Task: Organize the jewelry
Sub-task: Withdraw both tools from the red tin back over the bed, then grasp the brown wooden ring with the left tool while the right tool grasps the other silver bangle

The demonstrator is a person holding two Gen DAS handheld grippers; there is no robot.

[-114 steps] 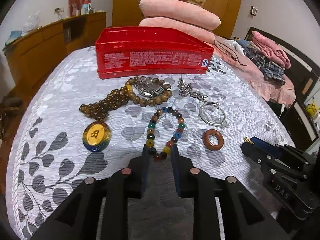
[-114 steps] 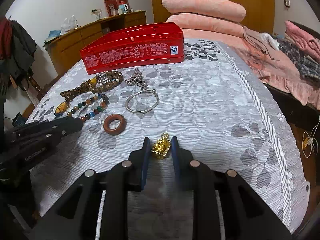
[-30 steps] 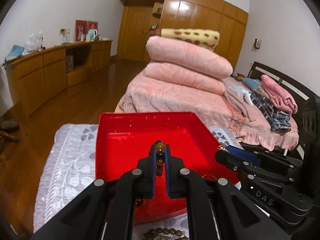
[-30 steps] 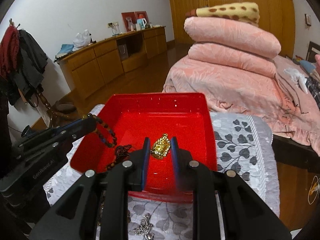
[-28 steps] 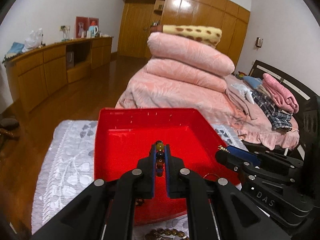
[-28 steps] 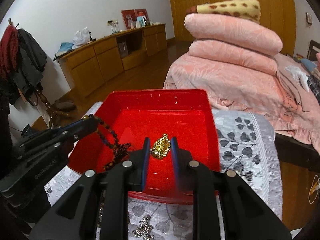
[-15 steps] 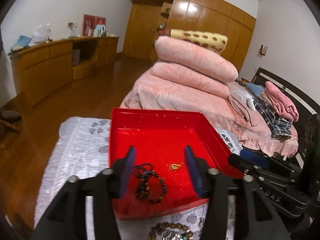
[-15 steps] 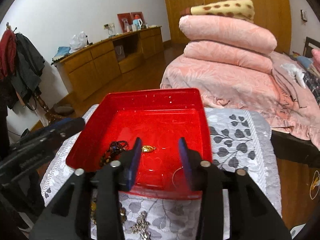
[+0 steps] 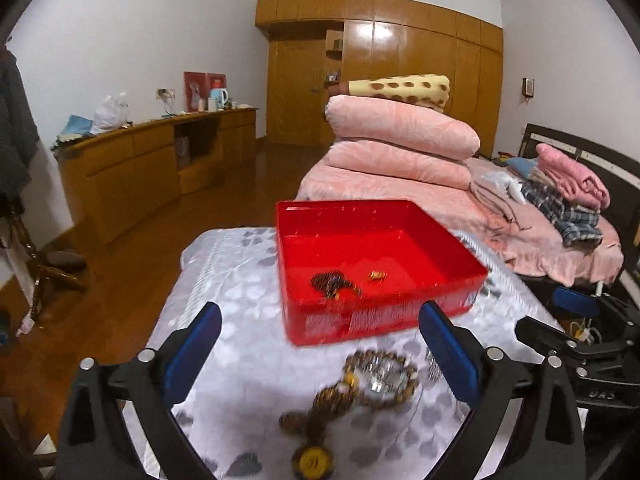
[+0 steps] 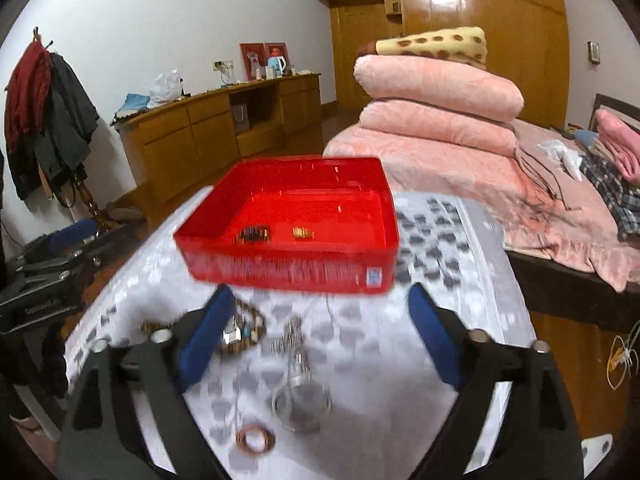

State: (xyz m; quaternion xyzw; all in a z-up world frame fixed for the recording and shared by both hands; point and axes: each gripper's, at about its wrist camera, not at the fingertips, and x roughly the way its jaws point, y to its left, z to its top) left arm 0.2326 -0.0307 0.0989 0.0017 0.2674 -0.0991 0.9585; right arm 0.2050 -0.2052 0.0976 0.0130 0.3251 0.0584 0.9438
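Both claws opening, empty; copper ring (image 10: 255,439) only in right view, yellow pendant (image 9: 313,461) only in left.

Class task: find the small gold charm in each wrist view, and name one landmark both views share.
Left wrist view: gold charm lies on the red box floor, right of the dark bead bracelet.
Right wrist view: gold charm lies mid-floor of the red box, right of the bracelet.
Shared landmark: the spotted pillow atop the pink quilts.
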